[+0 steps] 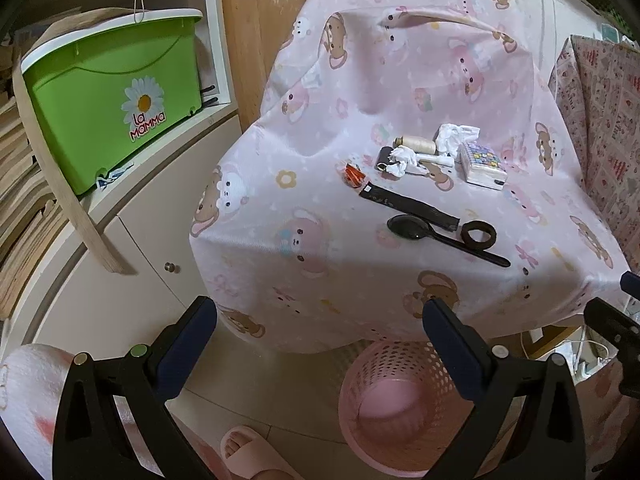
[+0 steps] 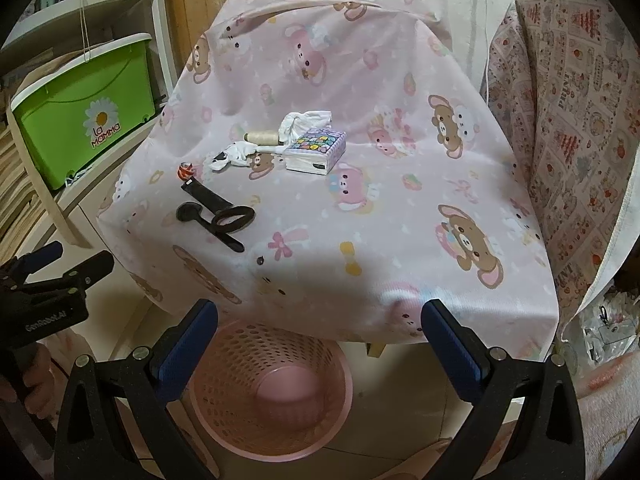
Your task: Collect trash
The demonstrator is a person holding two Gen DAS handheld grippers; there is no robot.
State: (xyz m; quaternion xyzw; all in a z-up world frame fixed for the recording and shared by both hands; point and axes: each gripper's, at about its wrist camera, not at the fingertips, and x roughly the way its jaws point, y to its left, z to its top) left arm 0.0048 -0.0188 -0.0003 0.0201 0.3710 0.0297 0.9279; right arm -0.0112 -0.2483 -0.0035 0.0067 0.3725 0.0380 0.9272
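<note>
Cloth-covered table point(image 2: 400, 240) with spoon point(image 2: 208, 222), tissues point(image 2: 304, 122)

A pale pink tablecloth point(image 2: 400, 184) printed with brown bears and pink bunnies carries a black plastic spoon point(image 1: 440, 238), white crumpled tissues point(image 1: 456, 136) and cream thread spool point(image 1: 418, 145); a pink perforated wastebasket point(image 2: 272, 396) and green daisy-marked storage box point(image 1: 112, 96) flank it.

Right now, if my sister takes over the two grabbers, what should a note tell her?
Left gripper and right gripper: both open, holding nothing, hovering at the table's near edge.
Pink basket: on the floor under that edge, looks empty.
On the tablecloth: crumpled tissues and, black wrapper strip, black spoon, black ring, small orange piece, thread spool, tissue pack.
Done: nothing in the basket yet.
Left: all trash still to pick up.
</note>
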